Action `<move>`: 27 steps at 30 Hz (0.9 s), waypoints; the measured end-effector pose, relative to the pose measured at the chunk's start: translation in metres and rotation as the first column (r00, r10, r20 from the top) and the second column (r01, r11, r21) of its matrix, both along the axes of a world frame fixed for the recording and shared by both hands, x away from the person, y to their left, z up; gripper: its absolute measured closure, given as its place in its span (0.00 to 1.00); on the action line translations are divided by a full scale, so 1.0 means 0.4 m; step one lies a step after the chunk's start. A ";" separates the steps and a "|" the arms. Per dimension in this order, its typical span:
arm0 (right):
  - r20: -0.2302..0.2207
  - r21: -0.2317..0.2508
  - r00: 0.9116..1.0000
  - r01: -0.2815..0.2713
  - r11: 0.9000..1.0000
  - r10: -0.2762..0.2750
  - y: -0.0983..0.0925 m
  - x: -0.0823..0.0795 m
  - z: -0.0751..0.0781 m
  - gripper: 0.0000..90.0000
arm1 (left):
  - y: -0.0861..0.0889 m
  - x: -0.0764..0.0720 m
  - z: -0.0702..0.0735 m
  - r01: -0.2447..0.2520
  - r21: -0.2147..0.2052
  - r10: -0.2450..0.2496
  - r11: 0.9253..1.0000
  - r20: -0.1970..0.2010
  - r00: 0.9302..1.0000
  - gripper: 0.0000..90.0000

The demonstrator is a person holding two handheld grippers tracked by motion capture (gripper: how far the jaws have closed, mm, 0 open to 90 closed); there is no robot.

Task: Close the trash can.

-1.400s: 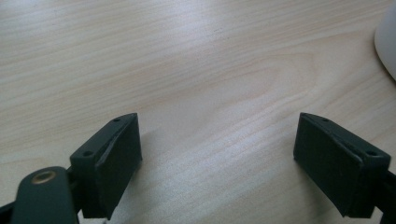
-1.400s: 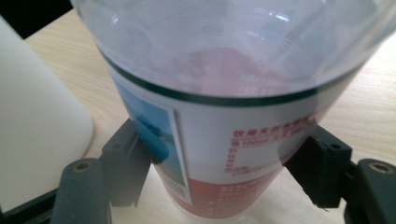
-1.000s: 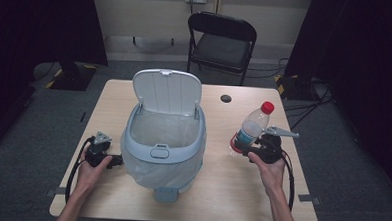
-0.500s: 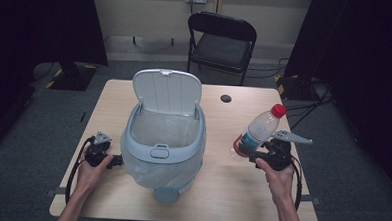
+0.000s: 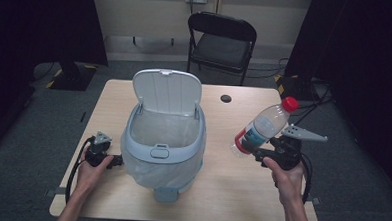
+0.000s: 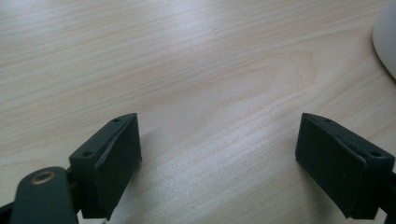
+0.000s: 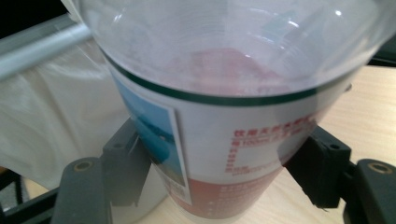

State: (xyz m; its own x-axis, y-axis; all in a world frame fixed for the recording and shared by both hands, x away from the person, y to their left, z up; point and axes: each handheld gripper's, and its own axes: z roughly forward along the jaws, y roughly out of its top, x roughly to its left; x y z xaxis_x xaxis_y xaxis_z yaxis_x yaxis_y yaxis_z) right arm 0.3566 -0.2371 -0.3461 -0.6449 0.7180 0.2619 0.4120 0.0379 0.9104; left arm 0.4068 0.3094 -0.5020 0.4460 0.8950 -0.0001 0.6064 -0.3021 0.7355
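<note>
Right gripper (image 5: 254, 152), black with a grey three-cornered plate on top, is clamped around the lower body of a clear plastic bottle with a red cap (image 5: 261, 127), held up in the air over the right part of the light wooden table (image 5: 240, 187). In the right gripper view the two jaws press the labelled part of the bottle (image 7: 224, 116) from either side. The bottle tilts, its long axis running from its base at lower left to the red cap at upper right in the high view, so the cap points up and away from the bin. Its label is white, blue and red with a dark green line at the upper edge; red print runs across the white band, too small and blurred to read. Whether any liquid is inside cannot be told.

Near the middle of the table stands a pale blue-grey plastic bin with a hinged lid (image 5: 163, 139); the lid stands open and upright at the back, and a thin white liner bag lines the inside.

Left gripper (image 5: 112, 161) rests low on the table just beside the bin's left side, its jaws spread wide over bare wood (image 6: 219, 140) with nothing between them.
</note>
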 end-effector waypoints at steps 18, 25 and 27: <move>0.065 0.033 0.995 -0.075 0.997 0.073 0.000 -0.034 0.144 0.32 | 0.000 0.000 0.000 0.000 0.000 0.000 1.000 0.000 1.000 0.15; 0.100 0.045 0.989 -0.118 0.992 0.113 0.006 -0.045 0.199 0.32 | 0.000 0.000 0.000 0.000 0.000 0.000 1.000 0.000 1.000 0.15; 0.110 0.052 0.986 -0.132 0.990 0.126 0.010 -0.045 0.215 0.32 | 0.000 0.000 0.000 0.000 0.000 0.000 1.000 0.000 1.000 0.15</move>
